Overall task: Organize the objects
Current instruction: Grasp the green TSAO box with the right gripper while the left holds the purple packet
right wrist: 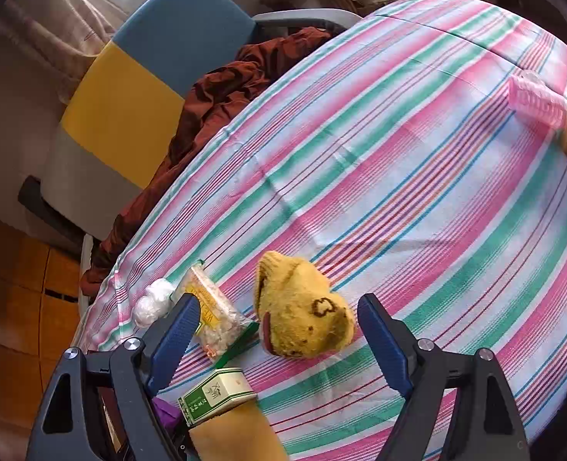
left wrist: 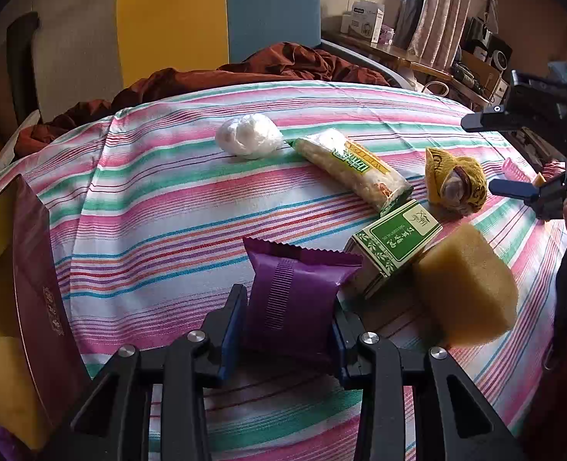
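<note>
Purple snack packet [left wrist: 295, 292] is sitting nearest the lens, pinched between the blue pads of the left tongs [left wrist: 288, 330], which are closing narrow on its sides just above the striped cloth [left wrist: 160, 199] covering the bed. Left of it, a maroon box [left wrist: 33, 288] is standing open at the cloth's edge. Farther back, a white crumpled bag [left wrist: 249, 135] is lying beside a long clear snack pack [left wrist: 354, 169]. A green-and-white carton [left wrist: 394, 247] is leaning against a yellow sponge block [left wrist: 466, 286]. A yellow knitted toy [right wrist: 302, 307] is resting beyond, framed by the right tongs [right wrist: 279, 340], which are hanging wide and gripping nothing. A pink ribbed roller [right wrist: 539, 101] is lying far right.
</note>
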`<state>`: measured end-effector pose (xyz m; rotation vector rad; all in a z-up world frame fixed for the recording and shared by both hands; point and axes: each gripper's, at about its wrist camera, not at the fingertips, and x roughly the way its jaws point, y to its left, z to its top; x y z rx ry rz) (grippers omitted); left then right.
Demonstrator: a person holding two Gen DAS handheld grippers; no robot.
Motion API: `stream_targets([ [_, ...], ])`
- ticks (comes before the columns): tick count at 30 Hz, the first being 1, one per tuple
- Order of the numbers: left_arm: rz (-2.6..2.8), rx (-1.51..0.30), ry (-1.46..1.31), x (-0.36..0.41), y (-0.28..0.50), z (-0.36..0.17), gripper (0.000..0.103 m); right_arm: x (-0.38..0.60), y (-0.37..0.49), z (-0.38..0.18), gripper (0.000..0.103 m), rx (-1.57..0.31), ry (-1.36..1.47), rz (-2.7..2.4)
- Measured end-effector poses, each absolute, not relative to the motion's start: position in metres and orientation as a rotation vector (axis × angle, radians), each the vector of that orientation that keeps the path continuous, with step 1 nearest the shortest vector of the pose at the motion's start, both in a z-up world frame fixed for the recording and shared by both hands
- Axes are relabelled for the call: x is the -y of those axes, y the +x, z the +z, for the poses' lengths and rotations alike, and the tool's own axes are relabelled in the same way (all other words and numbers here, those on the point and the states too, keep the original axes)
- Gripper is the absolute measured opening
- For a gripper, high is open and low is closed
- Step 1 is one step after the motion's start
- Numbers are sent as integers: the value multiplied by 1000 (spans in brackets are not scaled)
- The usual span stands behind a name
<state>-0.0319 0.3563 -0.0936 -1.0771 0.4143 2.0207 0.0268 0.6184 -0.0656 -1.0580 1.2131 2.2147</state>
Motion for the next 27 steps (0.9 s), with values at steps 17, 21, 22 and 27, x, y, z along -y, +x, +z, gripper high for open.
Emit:
stream_targets([
  [17,2051,-428,-968,-324,6,-96,38,-511,-40,-80,85,-780,-1646,2569],
  [21,2058,-442,-937,-324,9,-97,38,-489,-43,-86,91,-588,-1741,2576],
  [22,2059,-445,-929,-323,10,-97,38,-487,-43,-88,91,-552,-1754,2566],
  [27,2069,-459,-893,-322,12,-100,39,-484,-47,-93,84,-403,-1717,2541],
])
